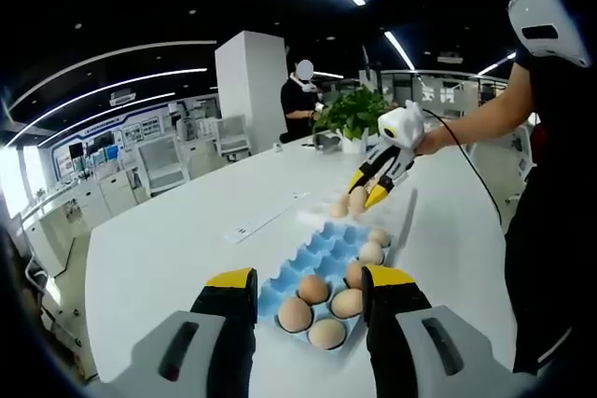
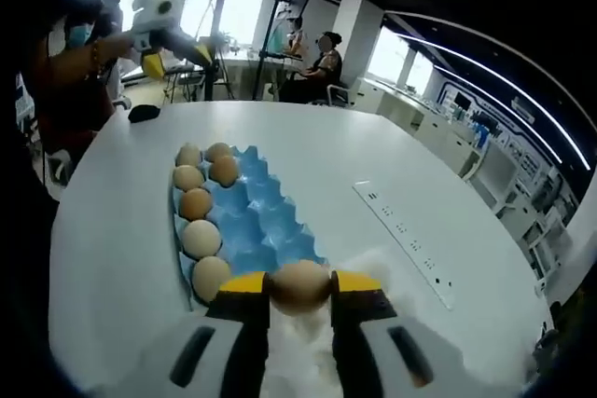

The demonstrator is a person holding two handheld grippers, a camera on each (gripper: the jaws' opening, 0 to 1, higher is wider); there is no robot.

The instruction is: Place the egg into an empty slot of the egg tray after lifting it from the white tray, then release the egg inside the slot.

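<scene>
In the right gripper view, the right gripper (image 2: pixel 299 288) clenches a brown egg (image 2: pixel 299 285) between its yellow-tipped jaws, above the white tray (image 2: pixel 308 347). Just beyond lies the blue egg tray (image 2: pixel 266 221), eggs lining its left side. In the left gripper view, the left gripper (image 1: pixel 310 297) hangs released over the white table (image 1: pixel 177 240).

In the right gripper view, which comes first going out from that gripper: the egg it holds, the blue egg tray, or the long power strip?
1. Egg, clamped in the right gripper.
2. Blue egg tray, just ahead, slightly left.
3. Power strip, off to the right on the white table.
</scene>
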